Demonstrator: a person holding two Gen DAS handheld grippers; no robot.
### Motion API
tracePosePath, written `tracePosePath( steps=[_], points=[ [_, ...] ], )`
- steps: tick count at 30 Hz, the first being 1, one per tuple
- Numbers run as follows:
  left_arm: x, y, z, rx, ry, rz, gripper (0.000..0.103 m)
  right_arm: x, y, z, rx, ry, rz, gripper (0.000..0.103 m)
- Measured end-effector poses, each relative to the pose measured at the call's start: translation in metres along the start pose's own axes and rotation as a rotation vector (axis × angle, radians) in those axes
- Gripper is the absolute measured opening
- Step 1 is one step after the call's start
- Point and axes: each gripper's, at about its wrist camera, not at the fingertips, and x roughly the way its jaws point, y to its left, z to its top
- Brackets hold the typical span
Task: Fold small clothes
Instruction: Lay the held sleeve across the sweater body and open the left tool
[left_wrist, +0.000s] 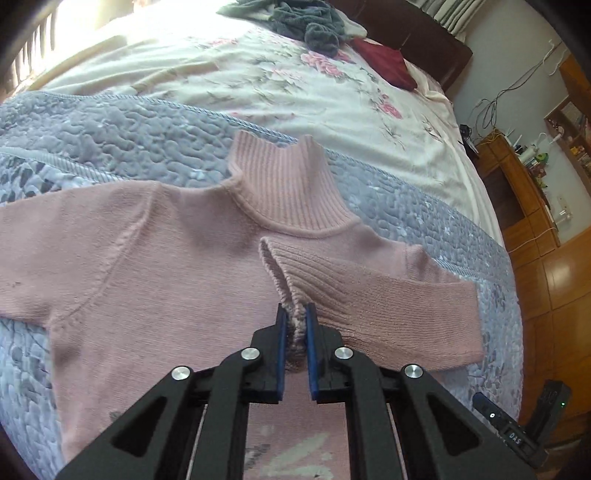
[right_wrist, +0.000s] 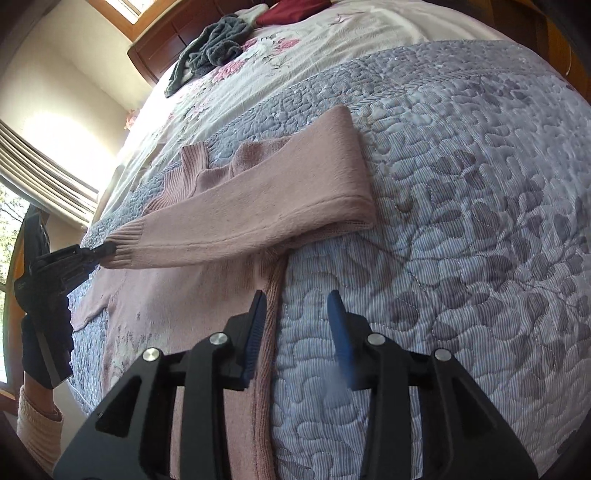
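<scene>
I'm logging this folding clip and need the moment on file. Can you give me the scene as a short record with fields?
garment: pink sweater, spread on the quilt
sleeve: folded across the body
left hand-held gripper: shut on the sleeve's cuff
right hand-held gripper: open, at the sweater's side edge
background: grey clothes pile

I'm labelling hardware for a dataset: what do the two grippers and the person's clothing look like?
Both the left gripper and right gripper are matte black linkages with silver round pivots and blue ribbed finger pads. The person's left hand wears a dark glove over a cream knit sleeve.
</scene>
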Motion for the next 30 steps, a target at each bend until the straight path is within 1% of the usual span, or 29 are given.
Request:
tracePosePath(
  steps=[3,6,7,10,13,14,16,20,22,25,26,28,30],
  points=[
    [-0.011,0.032,0.009,-0.019,-0.019,0.036,0.009,0.011,0.002,0.015,0.037,0.001,0.016,0.039],
    [-0.018,0.059,0.015,-0.035,-0.041,0.081,0.009,0.028,0.002,0.032,0.069,0.014,-0.005,0.043],
    [-0.019,0.068,0.016,-0.045,-0.044,0.092,0.009,0.035,0.003,0.037,0.077,0.027,0.003,0.045],
    [-0.017,0.09,0.018,-0.058,-0.039,0.118,0.009,0.055,0.009,0.046,0.091,0.067,0.028,0.046],
    [-0.005,0.104,0.016,-0.063,-0.019,0.148,0.009,0.07,0.014,0.049,0.078,0.091,-0.035,0.045],
    [0.001,0.108,0.015,-0.065,-0.004,0.155,0.009,0.075,0.013,0.049,0.081,0.103,-0.04,0.04],
    [0.016,0.113,0.01,-0.053,0.023,0.185,0.009,0.082,0.011,0.048,0.079,0.121,-0.075,0.035],
    [0.04,0.121,-0.001,-0.029,0.057,0.246,0.011,0.087,0.011,0.044,0.054,0.121,-0.102,0.034],
    [0.043,0.124,-0.004,-0.024,0.051,0.247,0.014,0.089,0.012,0.042,0.042,0.121,-0.115,0.034],
    [0.034,0.123,-0.003,-0.015,0.051,0.257,0.019,0.087,0.025,0.044,0.0,0.123,-0.15,0.035],
    [0.026,0.122,-0.003,-0.013,0.04,0.269,0.019,0.083,0.033,0.044,-0.018,0.118,-0.171,0.038],
    [0.003,0.117,0.0,0.011,-0.021,0.27,0.02,0.067,0.048,0.045,-0.058,0.074,-0.188,0.039],
    [-0.018,0.106,0.0,0.041,-0.079,0.249,0.028,0.052,0.065,0.045,-0.083,0.039,-0.146,0.041]
  ],
)
